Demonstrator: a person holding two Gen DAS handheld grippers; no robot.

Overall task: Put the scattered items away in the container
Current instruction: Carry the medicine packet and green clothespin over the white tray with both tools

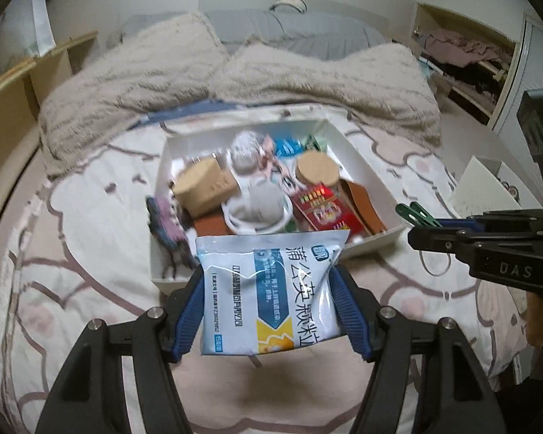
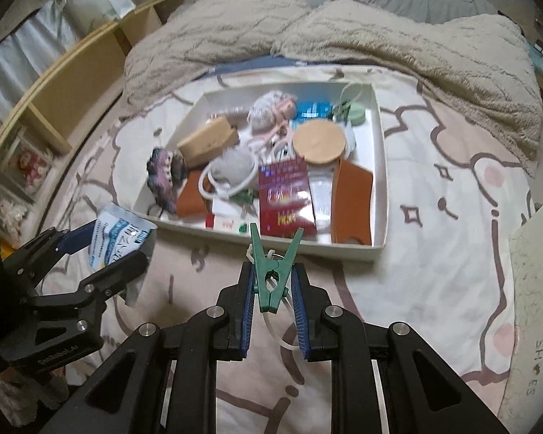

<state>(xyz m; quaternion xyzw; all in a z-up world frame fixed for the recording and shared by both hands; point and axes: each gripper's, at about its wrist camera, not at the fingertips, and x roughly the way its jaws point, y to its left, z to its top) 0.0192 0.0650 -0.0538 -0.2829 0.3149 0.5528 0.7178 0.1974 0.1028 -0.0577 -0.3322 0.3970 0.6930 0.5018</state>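
My left gripper (image 1: 268, 271) is shut on a white and blue medicine sachet (image 1: 271, 289), held above the patterned bedspread just in front of the white box (image 1: 365, 152). The same sachet (image 2: 117, 235) shows at the left of the right wrist view, in the left gripper (image 2: 114, 249). My right gripper (image 2: 273, 267) is shut on a green clothes peg (image 2: 273, 271), with a white tie hanging behind it, near the white box's (image 2: 378, 144) front wall. That green clothes peg (image 1: 418, 215) and the right gripper (image 1: 430, 222) appear at the right of the left wrist view. The box holds several items.
In the box lie a cork-lidded jar (image 2: 318, 141), a red packet (image 2: 286, 195), a brown leather piece (image 2: 353, 202) and a tan box (image 2: 208, 141). A beige fuzzy blanket (image 2: 380, 25) lies behind the box. A white lid (image 2: 535, 253) rests at the right; wooden shelves (image 2: 54, 83) stand left.
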